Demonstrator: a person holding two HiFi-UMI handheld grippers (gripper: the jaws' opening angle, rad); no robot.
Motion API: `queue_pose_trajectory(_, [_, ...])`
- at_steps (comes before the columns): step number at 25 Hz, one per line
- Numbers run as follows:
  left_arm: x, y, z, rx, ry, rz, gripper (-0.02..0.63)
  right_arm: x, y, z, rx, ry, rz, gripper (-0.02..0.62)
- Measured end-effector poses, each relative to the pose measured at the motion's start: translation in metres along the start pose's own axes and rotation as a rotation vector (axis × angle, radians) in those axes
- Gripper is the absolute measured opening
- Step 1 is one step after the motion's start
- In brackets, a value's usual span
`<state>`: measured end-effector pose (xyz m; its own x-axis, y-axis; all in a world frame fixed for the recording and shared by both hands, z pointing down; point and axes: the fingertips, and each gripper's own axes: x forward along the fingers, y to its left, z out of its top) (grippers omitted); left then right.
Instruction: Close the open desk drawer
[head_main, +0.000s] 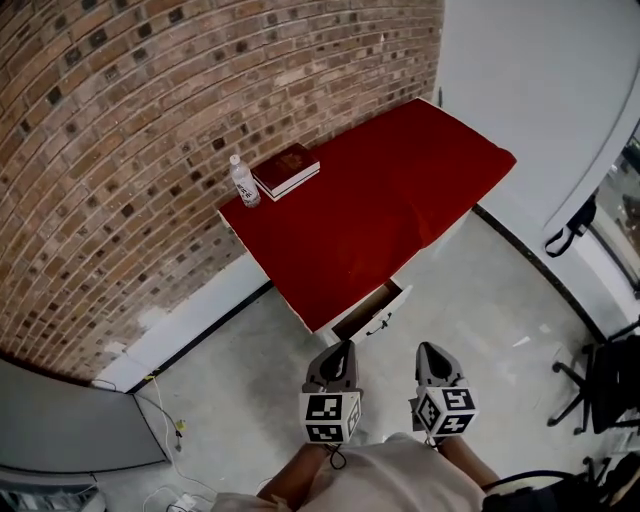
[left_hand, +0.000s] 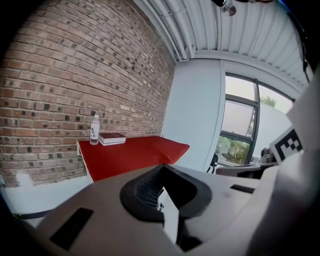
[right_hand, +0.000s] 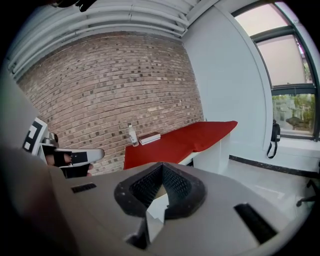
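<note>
A white desk under a red cloth (head_main: 380, 200) stands against the brick wall. Its white drawer (head_main: 372, 311) is pulled out at the near end, with a dark handle on its front. Both grippers hover over the floor just short of that drawer, apart from it. The left gripper (head_main: 341, 350) and right gripper (head_main: 428, 352) are side by side, both shut and empty. In the left gripper view the left gripper (left_hand: 162, 192) points at the red cloth (left_hand: 131, 154). The right gripper (right_hand: 161, 192) likewise faces the desk (right_hand: 185, 141), and a bit of the white drawer front (right_hand: 158, 208) shows between its jaws.
A water bottle (head_main: 243, 181) and a red book (head_main: 286, 170) sit at the desk's far end by the brick wall (head_main: 120, 150). A black office chair (head_main: 605, 385) stands at the right, cables (head_main: 165, 425) lie on the floor at the left, and a dark strap (head_main: 570, 228) hangs by the window.
</note>
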<state>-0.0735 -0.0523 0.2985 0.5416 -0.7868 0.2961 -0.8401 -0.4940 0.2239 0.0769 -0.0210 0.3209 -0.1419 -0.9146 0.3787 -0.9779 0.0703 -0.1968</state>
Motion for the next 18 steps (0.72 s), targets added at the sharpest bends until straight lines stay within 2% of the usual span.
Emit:
queue_pose_trajectory(5, [0.022,-0.006,-0.003,0.014,0.031,-0.016,-0.002,0.004,-0.027,-0.001,0.013,-0.003,-0.047,-0.002])
queue_pose_trajectory(8, [0.038,-0.011,-0.005,0.020,0.046,-0.011,-0.002,0.016,-0.041,-0.004,0.030,0.012,-0.038,-0.002])
queue_pose_trajectory(18, [0.084,-0.005,0.002,-0.033,0.066,0.091,-0.002,0.078,-0.032,0.015,-0.052,0.063,0.156,-0.002])
